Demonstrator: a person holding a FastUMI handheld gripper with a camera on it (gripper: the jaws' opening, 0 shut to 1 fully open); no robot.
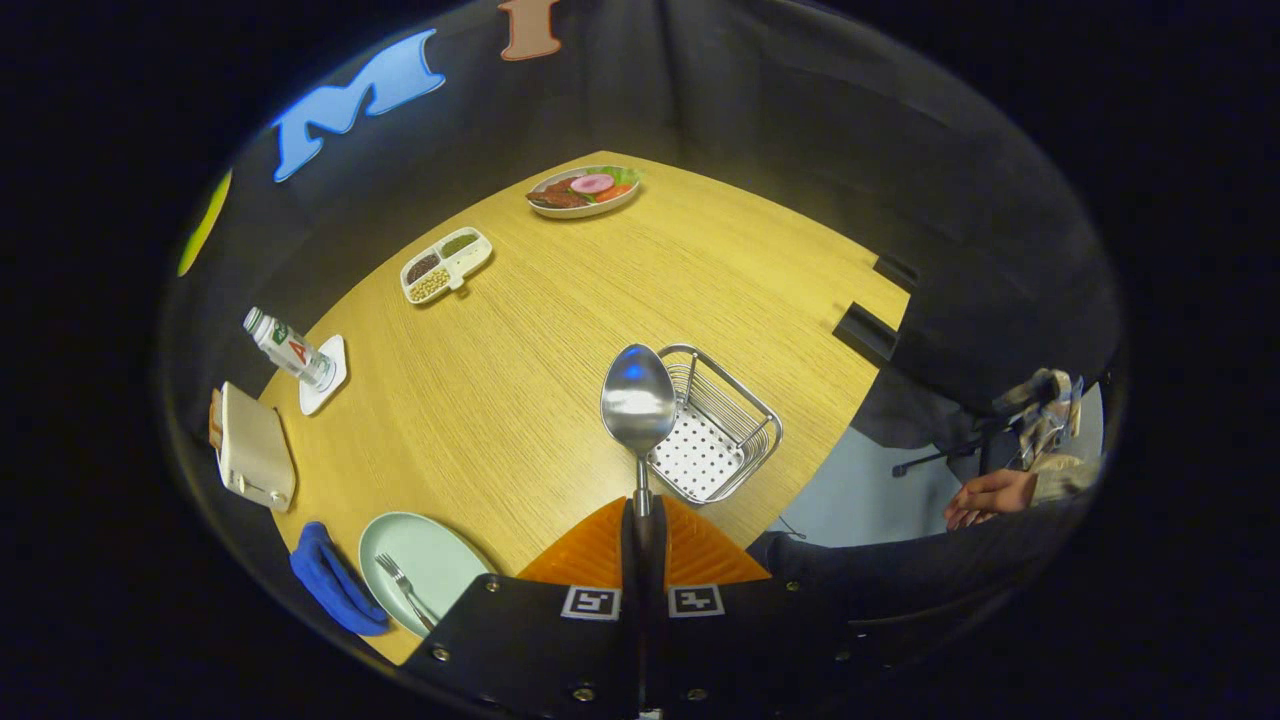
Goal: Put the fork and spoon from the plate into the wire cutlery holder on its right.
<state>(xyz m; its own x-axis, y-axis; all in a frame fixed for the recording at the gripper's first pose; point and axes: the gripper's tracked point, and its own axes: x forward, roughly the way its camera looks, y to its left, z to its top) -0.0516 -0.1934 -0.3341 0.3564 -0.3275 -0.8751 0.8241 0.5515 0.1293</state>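
In the gripper view, the gripper (642,520) has its two fingers pressed together on the handle of the spoon (638,405). Most of that handle is hidden between the fingers; just a short stub and the bowl stand clear ahead of the tips. The bowl is raised above the wooden table (560,330) and overlaps the near left rim of the wire cutlery holder (715,435), so whether it touches the wire cannot be told. What shows of the holder has a perforated white floor with nothing lying in it.

To the left of the fingers lies the pale green plate (425,565), its near edge cut off by the gripper body. The fork (405,588) rests on it, tines pointing away, its handle end passing under the gripper. A blue cloth (335,585) lies bunched against the plate's left rim.

Further left a toaster (255,450) stands at the table edge, and beyond it a small bottle (290,350) stands on a white coaster (325,378). Far across the table are a divided snack tray (445,265) holding three kinds of beans or seeds too small to name, and an oval dish of food (583,190) with slices on green leaves. A person's hand (990,497) rests off the table to the right.
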